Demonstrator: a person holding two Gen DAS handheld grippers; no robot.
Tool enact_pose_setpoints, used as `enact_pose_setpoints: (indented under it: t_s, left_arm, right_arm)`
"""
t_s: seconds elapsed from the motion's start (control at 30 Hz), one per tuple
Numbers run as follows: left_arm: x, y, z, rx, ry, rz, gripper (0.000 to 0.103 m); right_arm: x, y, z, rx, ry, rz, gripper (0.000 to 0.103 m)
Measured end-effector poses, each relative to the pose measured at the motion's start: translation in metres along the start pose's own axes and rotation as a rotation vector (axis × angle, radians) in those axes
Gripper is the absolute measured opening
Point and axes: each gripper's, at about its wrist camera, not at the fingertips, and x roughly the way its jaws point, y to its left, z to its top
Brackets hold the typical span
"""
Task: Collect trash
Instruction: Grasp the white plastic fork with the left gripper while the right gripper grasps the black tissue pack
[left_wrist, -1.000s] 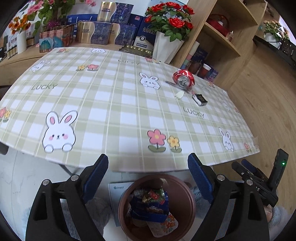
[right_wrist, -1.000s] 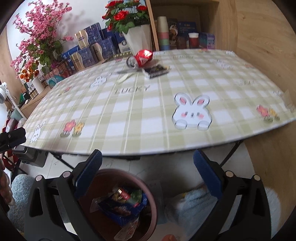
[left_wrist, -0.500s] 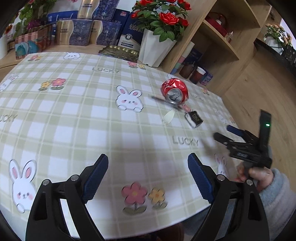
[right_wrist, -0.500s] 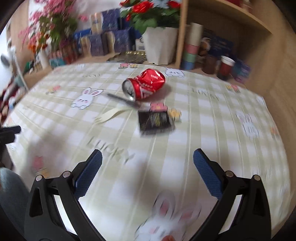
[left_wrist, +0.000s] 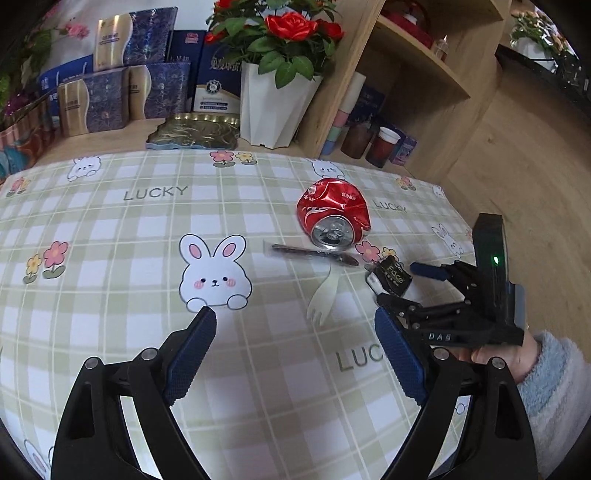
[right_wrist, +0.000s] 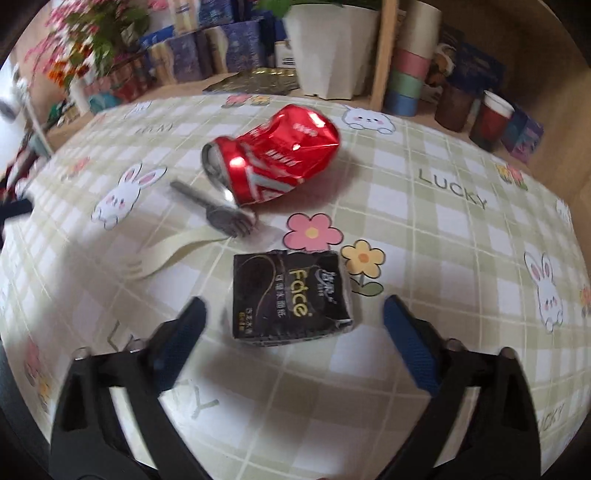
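Right gripper (right_wrist: 291, 321) hangs tilted down over the black tissue packet (right_wrist: 290, 295), its blue pads apart on either side of the packet and touching nothing; its jaws have just been closing a little, with the packet lying between them but not yet pinched. The left gripper (left_wrist: 291, 332) hovers over bare cloth nearer the table's middle, jaws spread wide and empty.

The packet lies flat beside the printed flowers, near the table's right end. Just beyond it are a dark metal fork (right_wrist: 221, 214), a pale plastic fork (right_wrist: 173, 254) and, farther back, a crushed red can (right_wrist: 273, 162).

What could go wrong, I'd guess: the packet is soft and low, so pads that close too high may skim over it or pinch only the wrapper and let it slip. Coming in too deep could snag the tablecloth (left_wrist: 110, 229) and drag the forks with it. The can, lying on its side, might roll if nudged.

Green plaid with rabbits, flowers and "LUCKY" covers the table. Behind it stand a white vase of red roses (left_wrist: 273, 103), blue gift boxes (left_wrist: 122, 88), a gold tray (left_wrist: 195, 131) and a wooden shelf (left_wrist: 413, 66) with stacked cups.
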Motion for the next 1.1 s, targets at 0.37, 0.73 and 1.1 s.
enact_pose_setpoints:
  t_s: [0.37,0.73,1.1]
  left_arm:
    - [0.06,-0.02,-0.004,0.069,0.097,-0.051,0.068]
    - [0.113,-0.048,0.015,0.226,0.202,-0.001,0.036]
    - [0.128,-0.053,0.026,0.246,0.206,0.046,0.013]
  right_arm:
    - [-0.017,-0.015,-0.013,0.085,-0.135,0.047,0.064]
    - [-0.023,-0.035,-0.017,0.191,-0.178,0.044,0.064]
    - [-0.023,-0.033,-0.017,0.178,-0.181,0.049,0.064]
